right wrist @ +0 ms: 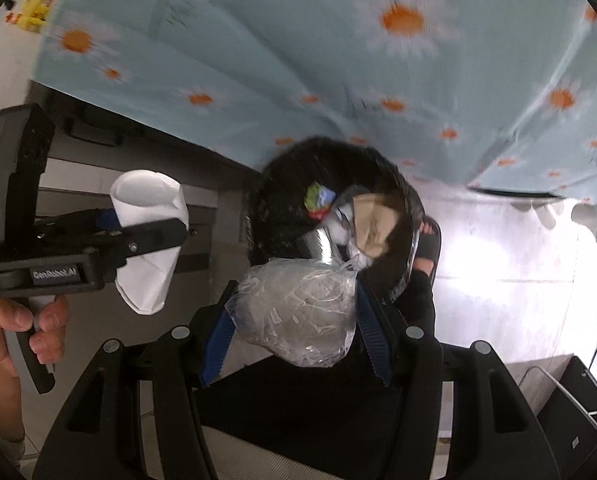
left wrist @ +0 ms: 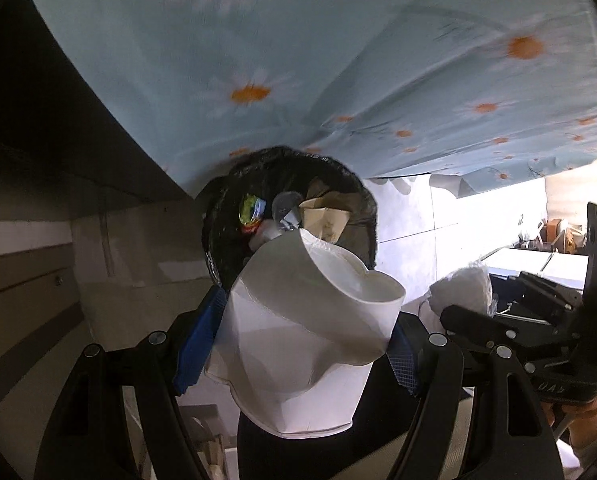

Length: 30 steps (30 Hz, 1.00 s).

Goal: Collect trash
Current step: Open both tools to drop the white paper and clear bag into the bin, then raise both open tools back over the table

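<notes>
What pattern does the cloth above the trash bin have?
The cloth is light blue with white daisies that have orange centres. The right wrist view shows it best.

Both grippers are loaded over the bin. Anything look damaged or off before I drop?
Only the white paper cup in the left gripper: its rim is crushed out of round. The right gripper holds a crumpled clear plastic wrapper. Nothing has spilled around the black-lined bin.

White lettering "GenRobot.AI" showing on the black body of the left gripper (right wrist: pixel 148 226), other markings staying too blurred for reading
</notes>
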### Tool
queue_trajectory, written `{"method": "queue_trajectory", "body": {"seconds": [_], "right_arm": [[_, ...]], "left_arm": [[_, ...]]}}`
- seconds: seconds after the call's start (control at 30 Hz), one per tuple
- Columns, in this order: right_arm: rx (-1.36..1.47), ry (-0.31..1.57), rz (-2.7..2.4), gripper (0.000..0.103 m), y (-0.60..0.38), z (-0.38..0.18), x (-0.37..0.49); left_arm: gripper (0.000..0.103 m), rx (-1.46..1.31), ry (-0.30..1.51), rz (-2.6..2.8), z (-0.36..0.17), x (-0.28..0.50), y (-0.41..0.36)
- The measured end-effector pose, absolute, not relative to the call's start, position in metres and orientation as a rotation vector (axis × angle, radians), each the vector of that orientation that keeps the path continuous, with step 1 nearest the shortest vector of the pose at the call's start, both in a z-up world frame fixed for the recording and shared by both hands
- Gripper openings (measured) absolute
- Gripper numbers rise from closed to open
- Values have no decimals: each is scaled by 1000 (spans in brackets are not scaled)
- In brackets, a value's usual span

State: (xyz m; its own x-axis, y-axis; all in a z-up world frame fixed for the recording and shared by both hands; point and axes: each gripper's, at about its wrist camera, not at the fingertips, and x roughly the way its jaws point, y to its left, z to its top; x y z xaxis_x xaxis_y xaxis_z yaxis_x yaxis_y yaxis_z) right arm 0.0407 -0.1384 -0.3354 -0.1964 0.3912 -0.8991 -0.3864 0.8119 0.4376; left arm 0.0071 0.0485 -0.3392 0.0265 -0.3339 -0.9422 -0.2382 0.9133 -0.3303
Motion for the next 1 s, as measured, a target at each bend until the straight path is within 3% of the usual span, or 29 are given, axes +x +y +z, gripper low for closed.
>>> {"method": "queue_trajectory", "body": {"seconds": [0.57,0.63,0.67,1.0], "right_arm": [[19,1745,645,59,-133,-417,37],[29,1747,650,72,-132,-420,37],[22,1731,642,83,-132,-418,38],[-4,1707,624,83,-143,-405,38]], "left_arm": [[74,-512,1637,-65,-407,19,46],[87,-530,1646,-45,-411,18,48],[90,-538,1646,-39,-412,17,49],[90,-560,1639,-6,-410,10,55]]}}
